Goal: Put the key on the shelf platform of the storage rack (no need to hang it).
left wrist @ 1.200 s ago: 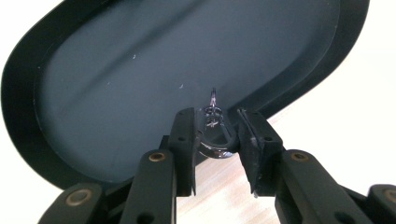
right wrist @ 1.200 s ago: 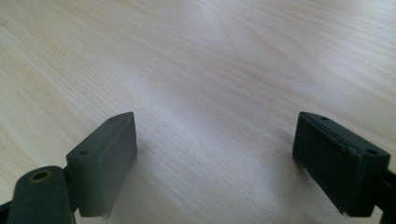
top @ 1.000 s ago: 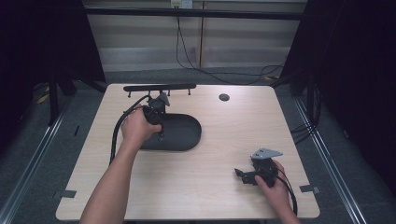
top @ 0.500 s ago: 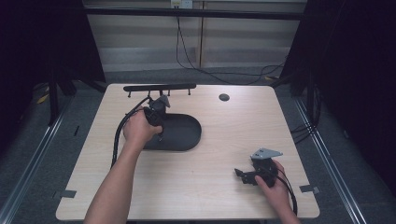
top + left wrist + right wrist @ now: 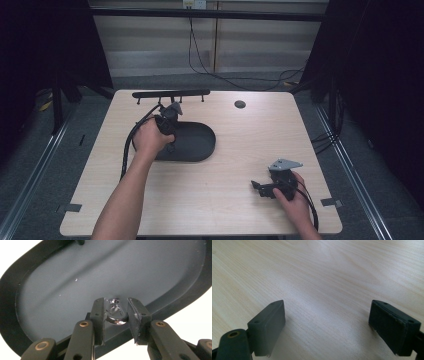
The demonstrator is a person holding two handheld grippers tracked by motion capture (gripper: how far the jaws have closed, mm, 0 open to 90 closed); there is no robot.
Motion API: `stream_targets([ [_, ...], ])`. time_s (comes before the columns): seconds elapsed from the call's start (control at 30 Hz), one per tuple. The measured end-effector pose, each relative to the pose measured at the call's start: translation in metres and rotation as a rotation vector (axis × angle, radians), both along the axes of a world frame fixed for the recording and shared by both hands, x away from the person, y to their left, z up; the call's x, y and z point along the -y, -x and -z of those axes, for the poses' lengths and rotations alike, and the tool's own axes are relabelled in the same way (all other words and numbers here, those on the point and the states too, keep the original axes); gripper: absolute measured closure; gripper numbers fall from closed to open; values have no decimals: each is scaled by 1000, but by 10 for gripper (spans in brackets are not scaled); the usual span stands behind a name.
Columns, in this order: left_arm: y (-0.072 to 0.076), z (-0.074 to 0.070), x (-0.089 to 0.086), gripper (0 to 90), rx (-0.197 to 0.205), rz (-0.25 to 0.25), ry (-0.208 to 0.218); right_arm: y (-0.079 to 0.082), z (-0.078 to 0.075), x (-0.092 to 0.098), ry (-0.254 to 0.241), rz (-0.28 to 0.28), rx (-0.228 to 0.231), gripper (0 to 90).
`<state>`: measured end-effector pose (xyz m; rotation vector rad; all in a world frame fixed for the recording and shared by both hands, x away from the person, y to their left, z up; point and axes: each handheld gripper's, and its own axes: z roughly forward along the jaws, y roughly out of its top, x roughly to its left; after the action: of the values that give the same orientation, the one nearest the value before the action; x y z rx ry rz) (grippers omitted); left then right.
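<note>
A black oval tray [image 5: 197, 145] lies left of the table's centre. My left gripper [image 5: 169, 131] points down over the tray's left end. In the left gripper view its jaws [image 5: 115, 315] are shut on a small shiny metal piece [image 5: 115, 308], rounded like a ring, just above the tray floor [image 5: 75, 290]. Whether the piece touches the tray I cannot tell. My right gripper [image 5: 257, 186] rests near the table's front right corner. Its jaws [image 5: 327, 322] stand wide open over bare wood with nothing between them.
A long black bar with several small pegs [image 5: 170, 93] lies along the far edge behind the tray. A round dark grommet [image 5: 240, 104] sits at the back right of centre. The left gripper's cable [image 5: 127, 150] loops along the tray's left side.
</note>
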<state>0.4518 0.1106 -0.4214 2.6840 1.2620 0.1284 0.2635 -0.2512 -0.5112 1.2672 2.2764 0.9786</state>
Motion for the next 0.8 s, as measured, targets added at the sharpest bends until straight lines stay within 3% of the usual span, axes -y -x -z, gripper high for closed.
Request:
stream_targets([
  [0.3,0,12,1,677,13,3,0,0,0,0,0,0,0,134],
  [0.63,1,14,1,671,29,4,14,0,0,0,0,0,0,133],
  [0.73,1,17,1,646,39,7,-10,0,0,0,0,0,0,134],
  [0.8,1,19,1,641,31,-1,-2,0,0,0,0,0,0,134],
])
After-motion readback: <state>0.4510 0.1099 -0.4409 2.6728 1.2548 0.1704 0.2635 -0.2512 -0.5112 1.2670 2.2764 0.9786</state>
